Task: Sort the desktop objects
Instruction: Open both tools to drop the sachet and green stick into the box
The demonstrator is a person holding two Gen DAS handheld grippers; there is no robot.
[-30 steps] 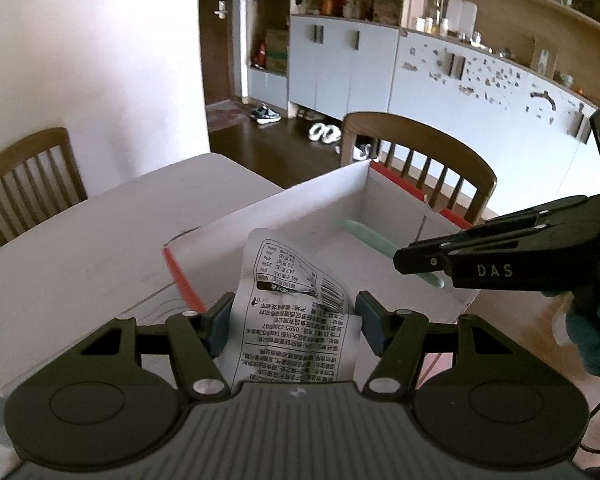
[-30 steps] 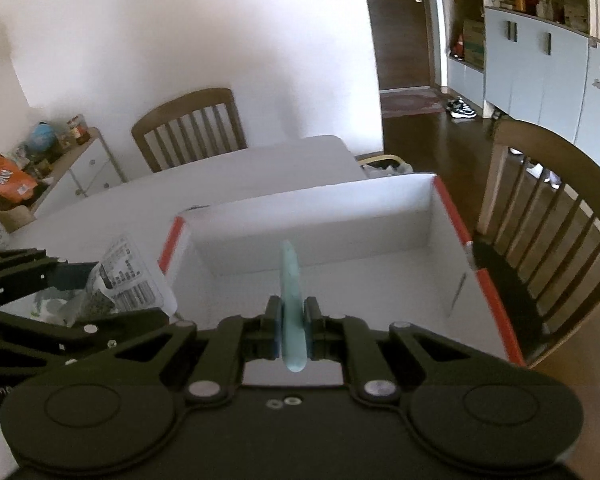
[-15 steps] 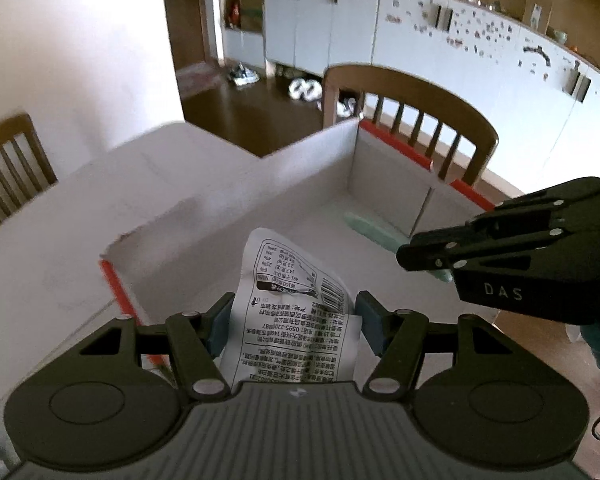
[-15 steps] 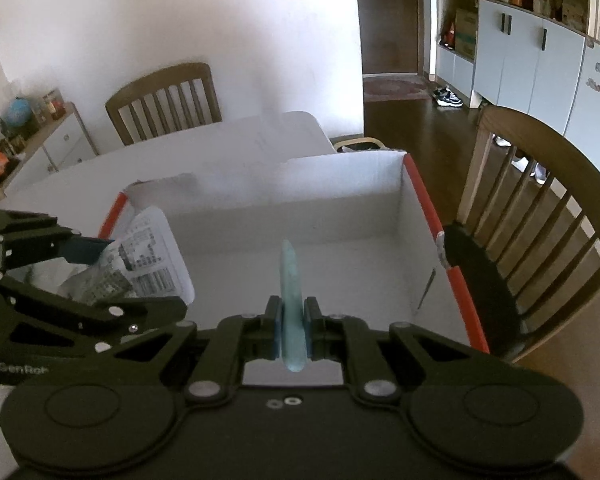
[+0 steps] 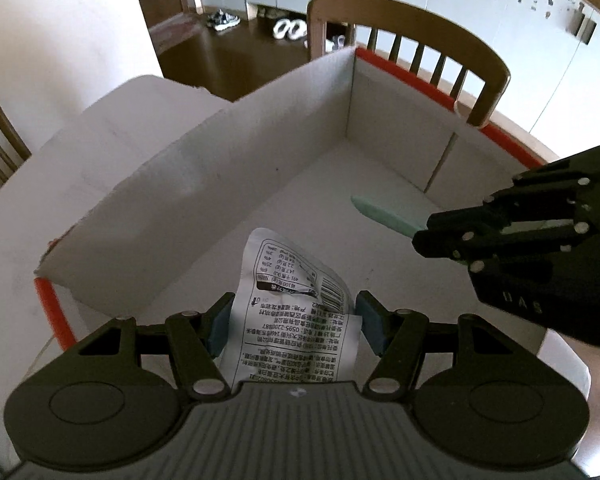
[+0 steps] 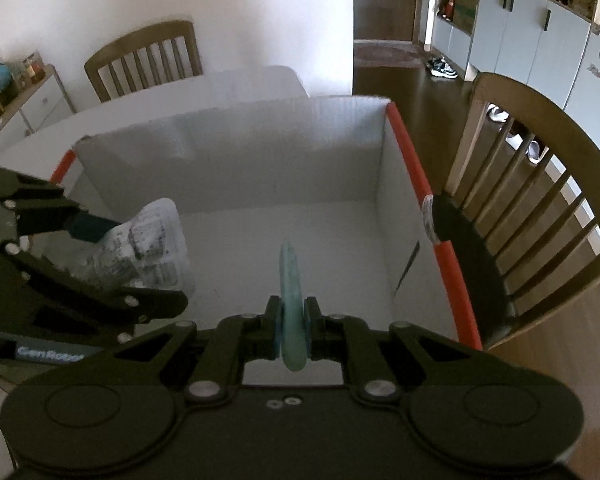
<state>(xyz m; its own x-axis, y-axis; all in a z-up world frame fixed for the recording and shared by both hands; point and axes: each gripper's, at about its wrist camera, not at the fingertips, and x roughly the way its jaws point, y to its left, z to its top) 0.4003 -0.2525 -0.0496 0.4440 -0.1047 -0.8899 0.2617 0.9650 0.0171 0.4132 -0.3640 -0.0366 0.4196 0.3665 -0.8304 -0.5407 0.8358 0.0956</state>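
Deposit step; left gripper pinches the printed packet, right gripper clamps the green stick — both over the box ahead; next, spread jaws.

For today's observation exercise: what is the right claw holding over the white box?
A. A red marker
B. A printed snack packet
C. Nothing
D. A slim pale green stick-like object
D: the right claw is shut on the slim pale green object, which points into the white box.
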